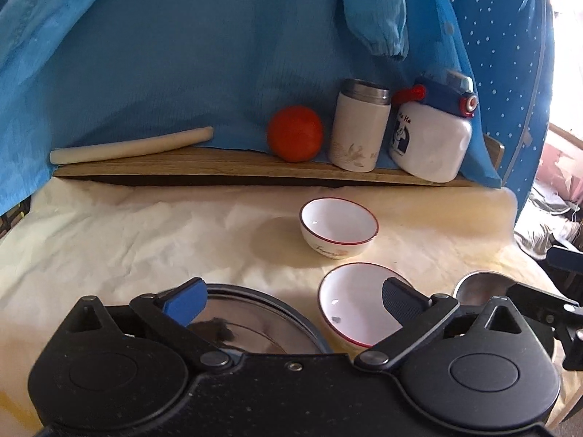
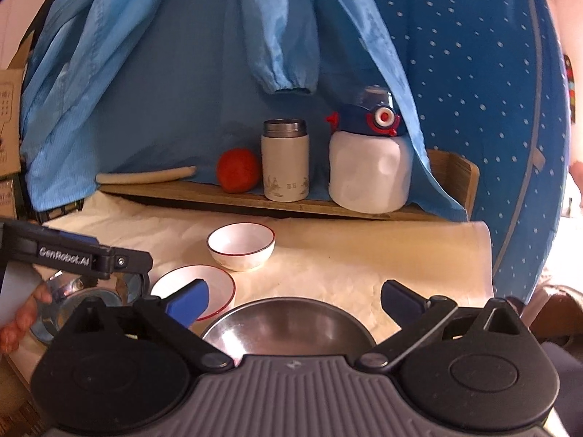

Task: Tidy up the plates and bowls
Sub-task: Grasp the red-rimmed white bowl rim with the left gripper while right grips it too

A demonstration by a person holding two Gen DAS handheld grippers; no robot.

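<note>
We note both grippers, left gripper (image 1: 291,304) and right gripper (image 2: 293,300), with fingers spread, holding nothing; the red-rimmed white ceramic bowl (image 1: 338,226) sits at 12 o'clock from the shallow red-rimmed white plate (image 1: 359,307) on the cream-covered worktop (image 1: 145,240).

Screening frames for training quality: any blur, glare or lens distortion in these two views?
Left wrist view: the shelf bows from fisheye distortion, the white bottle is smeared by blur, daylight blows out the right edge, and the steel plate carries dark reflections. Right wrist view: sharper, with dark vignette corners, a curved shelf, soft sheen on the steel bowl.
</note>
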